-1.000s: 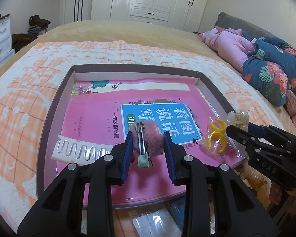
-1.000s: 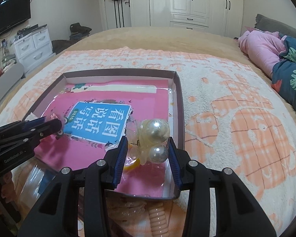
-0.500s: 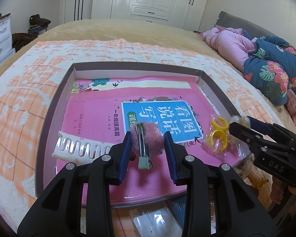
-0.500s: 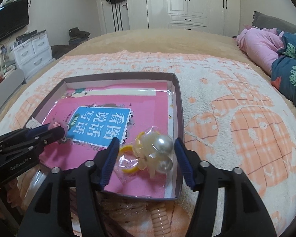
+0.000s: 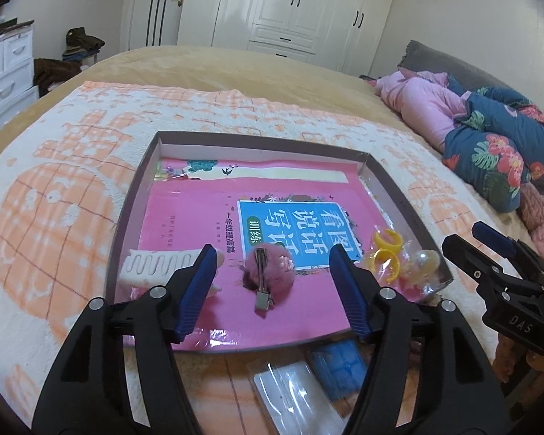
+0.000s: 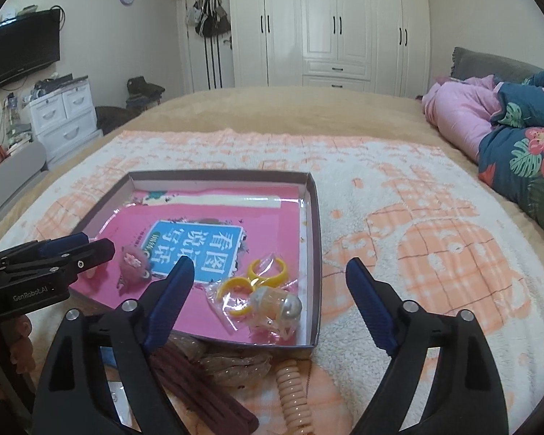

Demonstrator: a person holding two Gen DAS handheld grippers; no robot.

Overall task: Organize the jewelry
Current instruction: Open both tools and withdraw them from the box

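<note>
Plainly, the pink fuzzy hair clip [image 5: 270, 275] is a light, soft thing: its pompom would squash under any pinch, so I judge the stiff metal clip bar running down its middle to be the place to take hold, across its narrow sides. It lies on the pink booklet [image 5: 199, 224] inside the shallow tray [image 5: 257, 145], between the spread fingers of the left gripper [image 5: 270, 286], which stands wide open and holds nothing. A white wavy comb [image 5: 159, 264] lies just beside it, toward the tray's left wall.

Near the tray's right front corner sits the pearl hair tie [image 6: 277, 302], two glossy beads in a crinkly clear wrapper, touching the yellow rings [image 6: 252, 279], which are bagged likewise. Slippery film and round beads would likely roll out of a loose grip; pinching the wrapper's bulk seems safer. The right gripper [image 6: 270, 297] is wide open and empty too, poised above them.

Outside the tray, at its near edge, lie a coiled peach hair tie [image 6: 293, 391], dark red sticks [image 6: 199, 391] and flat plastic packets [image 5: 308, 380].
</note>
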